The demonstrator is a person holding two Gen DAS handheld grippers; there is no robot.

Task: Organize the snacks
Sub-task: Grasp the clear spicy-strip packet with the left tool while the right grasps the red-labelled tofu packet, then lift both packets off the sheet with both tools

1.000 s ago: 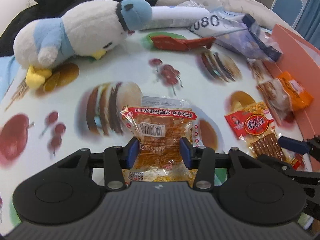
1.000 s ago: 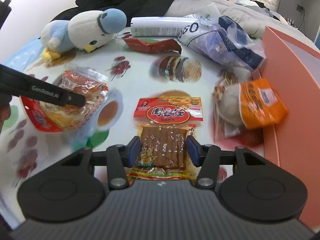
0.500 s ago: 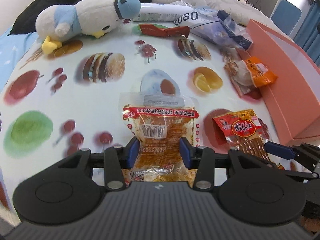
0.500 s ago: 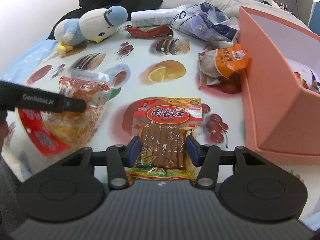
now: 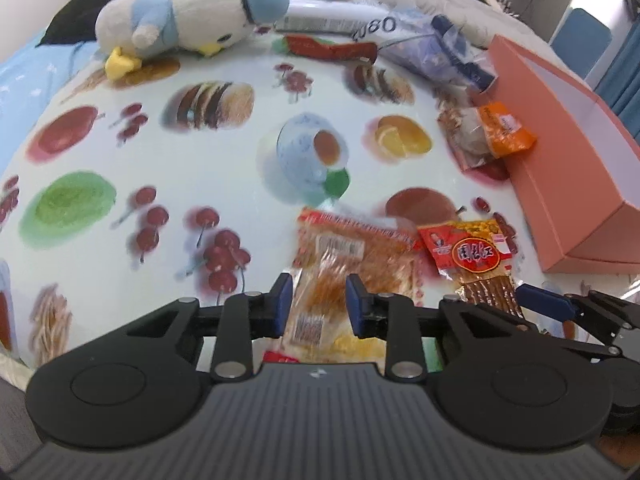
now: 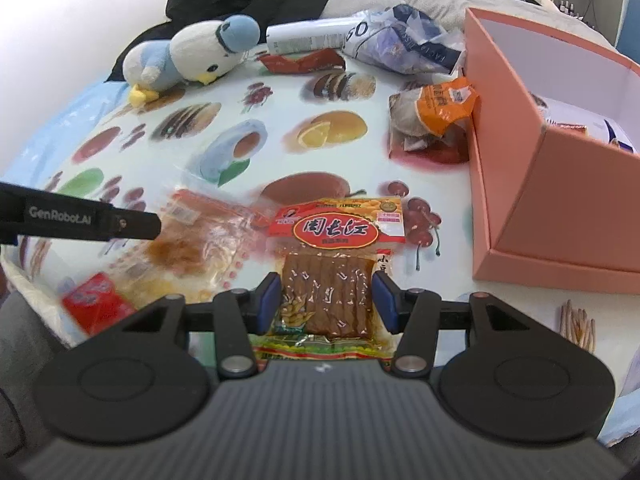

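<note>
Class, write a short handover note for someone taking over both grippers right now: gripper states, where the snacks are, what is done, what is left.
Left gripper: shut on the clear orange snack pack.
Right gripper: shut on the red-label tofu strip pack.
Both packs are close to the pink box.
Done: some packets already lie inside the box.
Left: box both held packs, then the orange bun packet beside the box and the red wrapper at the far edge.

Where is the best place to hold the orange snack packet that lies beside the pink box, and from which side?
Probably the crumpled orange end of the orange snack packet, approached from above and from the open table side on its left. The pink box wall stands directly to its right, and the packet's clear end looks bulky.
</note>
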